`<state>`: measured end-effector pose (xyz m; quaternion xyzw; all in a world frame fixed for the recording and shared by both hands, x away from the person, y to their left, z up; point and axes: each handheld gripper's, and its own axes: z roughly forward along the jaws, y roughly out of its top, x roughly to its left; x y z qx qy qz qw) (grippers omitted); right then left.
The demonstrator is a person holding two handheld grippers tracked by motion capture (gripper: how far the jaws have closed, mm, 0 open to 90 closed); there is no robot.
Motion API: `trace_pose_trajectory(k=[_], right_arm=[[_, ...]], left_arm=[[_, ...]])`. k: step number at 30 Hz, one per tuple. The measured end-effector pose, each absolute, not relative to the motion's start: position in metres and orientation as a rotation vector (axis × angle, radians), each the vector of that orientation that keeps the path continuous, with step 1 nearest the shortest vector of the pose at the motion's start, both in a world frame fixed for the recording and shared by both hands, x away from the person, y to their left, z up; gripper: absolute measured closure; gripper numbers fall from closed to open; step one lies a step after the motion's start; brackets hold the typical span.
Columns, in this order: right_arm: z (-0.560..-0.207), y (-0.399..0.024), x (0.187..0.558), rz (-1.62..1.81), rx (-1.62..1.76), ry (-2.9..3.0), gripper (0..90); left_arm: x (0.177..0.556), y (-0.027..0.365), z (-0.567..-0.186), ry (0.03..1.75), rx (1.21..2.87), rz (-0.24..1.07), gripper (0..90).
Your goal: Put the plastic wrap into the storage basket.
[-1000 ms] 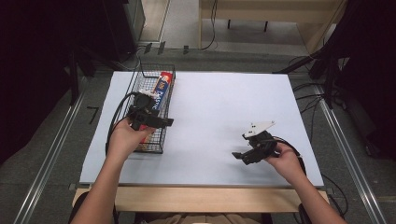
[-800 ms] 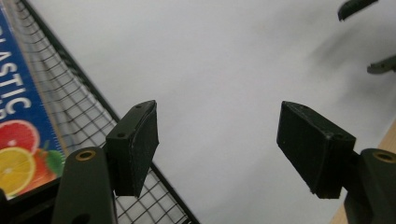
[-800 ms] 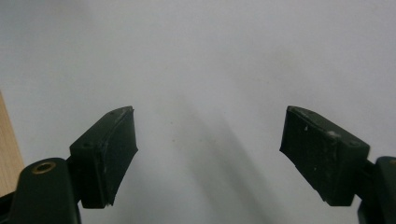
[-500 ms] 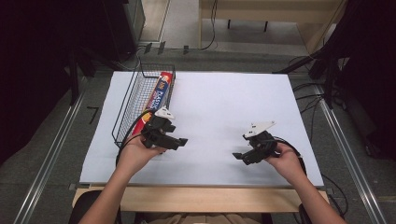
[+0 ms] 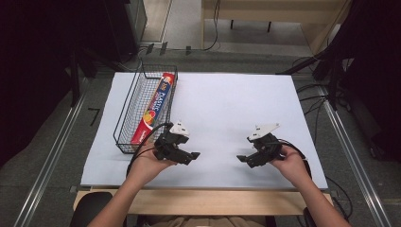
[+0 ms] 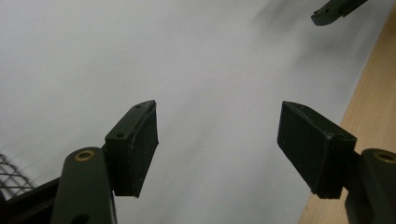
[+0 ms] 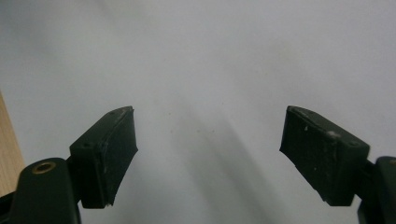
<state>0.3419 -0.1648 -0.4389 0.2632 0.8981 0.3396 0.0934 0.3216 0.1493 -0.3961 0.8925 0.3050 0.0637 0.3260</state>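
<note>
A long red box of plastic wrap (image 5: 154,109) lies lengthwise in a black wire basket (image 5: 128,112) on the left of the white table sheet (image 5: 222,109). My left gripper (image 5: 191,156) hovers over the sheet just right of the basket's near end, open and empty. In the left gripper view its jaws (image 6: 217,144) stand wide apart over bare sheet, with a basket corner (image 6: 11,173) at lower left. My right gripper (image 5: 243,160) rests low near the front right, open with nothing between its jaws (image 7: 208,149).
The wooden table edge (image 5: 198,198) runs along the front, also seen as the wood edge (image 6: 369,93) in the left gripper view. Metal rails (image 5: 52,156) flank the table. Cables (image 5: 302,151) trail from the grippers. A jaw tip of the other gripper (image 6: 334,10) shows at top right.
My left gripper has come out of the basket and moved right and toward the front edge, empty. The red box stays in the basket. The right gripper has held still.
</note>
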Motion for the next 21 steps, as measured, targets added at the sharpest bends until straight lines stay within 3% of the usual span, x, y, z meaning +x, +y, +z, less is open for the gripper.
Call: trace_pose_trajectory(k=[21], right_arm=[[-0.440,-0.168,0.340,0.995,0.780,2.671,19.0]], left_arm=[[0.327,0.146,-0.410,0.780,2.337,0.119,26.8]])
